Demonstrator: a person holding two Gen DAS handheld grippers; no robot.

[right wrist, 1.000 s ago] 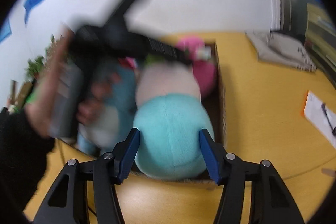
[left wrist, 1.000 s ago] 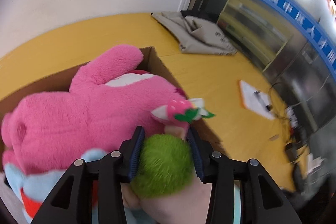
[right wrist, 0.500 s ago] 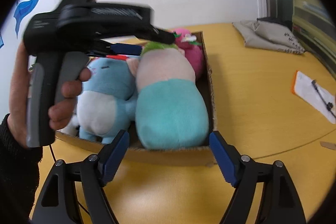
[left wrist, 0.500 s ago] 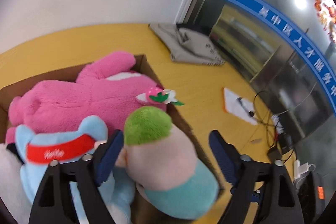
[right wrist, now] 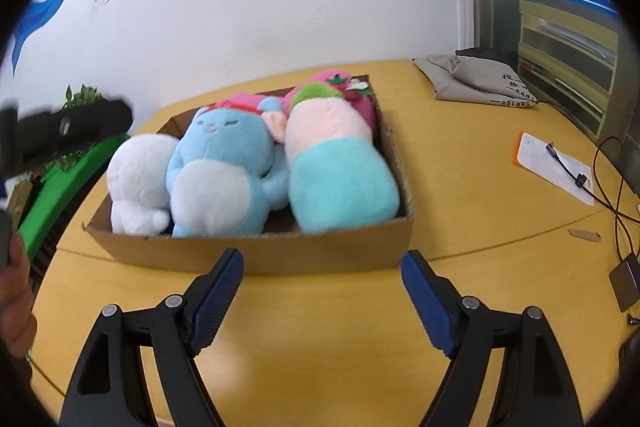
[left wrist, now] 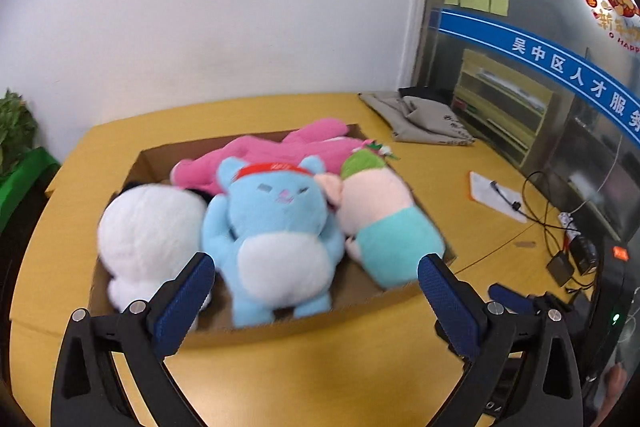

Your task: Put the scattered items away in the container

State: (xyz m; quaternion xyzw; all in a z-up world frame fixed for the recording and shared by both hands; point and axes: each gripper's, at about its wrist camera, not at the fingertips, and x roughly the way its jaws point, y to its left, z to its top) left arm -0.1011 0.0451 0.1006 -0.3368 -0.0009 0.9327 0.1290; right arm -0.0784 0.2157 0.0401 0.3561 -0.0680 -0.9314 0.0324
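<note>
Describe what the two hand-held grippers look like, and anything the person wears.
Each hand-held gripper, left and right, has two black angular plastic fingers with silver rivets, tipped by ribbed dark-blue pads. The left one's blurred black body shows in the right view. Any sleeve is too dark to tell.

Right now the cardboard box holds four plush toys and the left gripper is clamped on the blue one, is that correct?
Not quite: in the left wrist view the left gripper is opening and holds nothing. The blue plush lies free in the cardboard box with the other three.
</note>
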